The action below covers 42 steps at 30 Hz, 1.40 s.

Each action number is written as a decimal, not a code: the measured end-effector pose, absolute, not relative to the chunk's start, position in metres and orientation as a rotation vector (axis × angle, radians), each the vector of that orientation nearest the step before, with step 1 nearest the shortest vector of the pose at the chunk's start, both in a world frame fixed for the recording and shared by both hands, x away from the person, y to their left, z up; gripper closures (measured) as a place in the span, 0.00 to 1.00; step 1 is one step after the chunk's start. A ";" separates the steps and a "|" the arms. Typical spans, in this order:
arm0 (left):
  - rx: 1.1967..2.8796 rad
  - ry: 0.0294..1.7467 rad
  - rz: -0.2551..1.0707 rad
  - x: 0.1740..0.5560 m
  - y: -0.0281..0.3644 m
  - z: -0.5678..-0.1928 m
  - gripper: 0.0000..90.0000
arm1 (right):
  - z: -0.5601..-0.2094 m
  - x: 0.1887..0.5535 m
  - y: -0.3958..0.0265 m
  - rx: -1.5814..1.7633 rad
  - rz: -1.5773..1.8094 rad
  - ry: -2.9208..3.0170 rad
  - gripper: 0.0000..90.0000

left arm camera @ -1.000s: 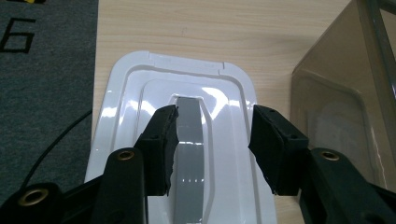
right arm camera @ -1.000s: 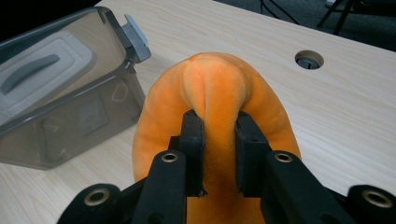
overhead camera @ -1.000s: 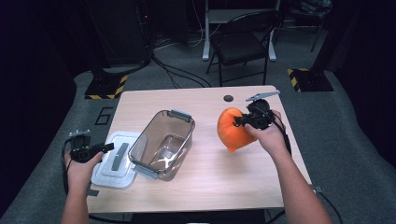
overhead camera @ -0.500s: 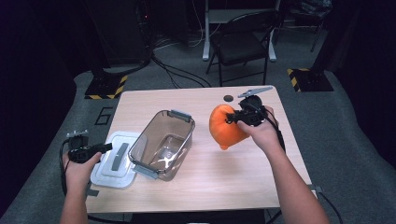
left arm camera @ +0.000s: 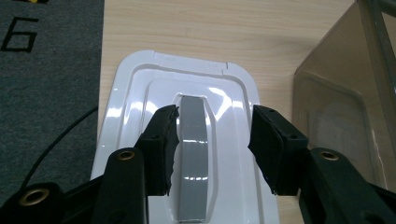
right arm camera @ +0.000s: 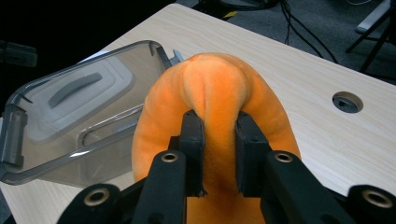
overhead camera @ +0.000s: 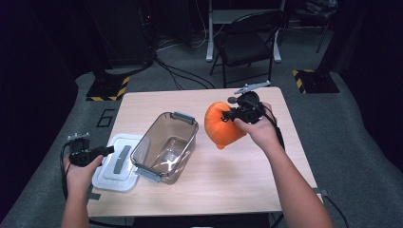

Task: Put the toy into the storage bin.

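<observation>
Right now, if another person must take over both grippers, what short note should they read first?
Right gripper: shut on the soft orange plush toy, held above the light wooden table, right of the clear smoky plastic container.
Left gripper: open, its jaws on either side of the grey handle strip of the white plastic lid; not gripping it.
Container: empty, tilted toward the lid, which lies flat at its left.
Done: toy picked up.
Left, probably: put the toy in the container, then grasp the lid and close it.

Each bare-armed hand carries a black tool: the left tool (overhead camera: 88,154) and right tool (overhead camera: 231,115) have 2 blocky jaws, brass-ringed screw holes and trailing black cables.
</observation>
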<state>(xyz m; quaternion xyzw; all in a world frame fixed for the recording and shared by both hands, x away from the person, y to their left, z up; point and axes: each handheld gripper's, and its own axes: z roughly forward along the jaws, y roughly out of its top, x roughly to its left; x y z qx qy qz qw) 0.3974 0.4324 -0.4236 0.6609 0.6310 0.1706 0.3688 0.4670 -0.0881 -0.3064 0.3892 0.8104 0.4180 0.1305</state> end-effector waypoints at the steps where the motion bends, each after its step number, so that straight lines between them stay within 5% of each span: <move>1: 1.697 1.620 0.438 0.397 0.432 -0.424 0.57 | -0.306 0.467 -0.087 1.126 1.213 2.358 0.84; 42: 1.667 1.630 0.425 0.395 0.436 -0.424 0.57 | -0.272 0.472 -0.001 0.924 1.281 2.422 0.84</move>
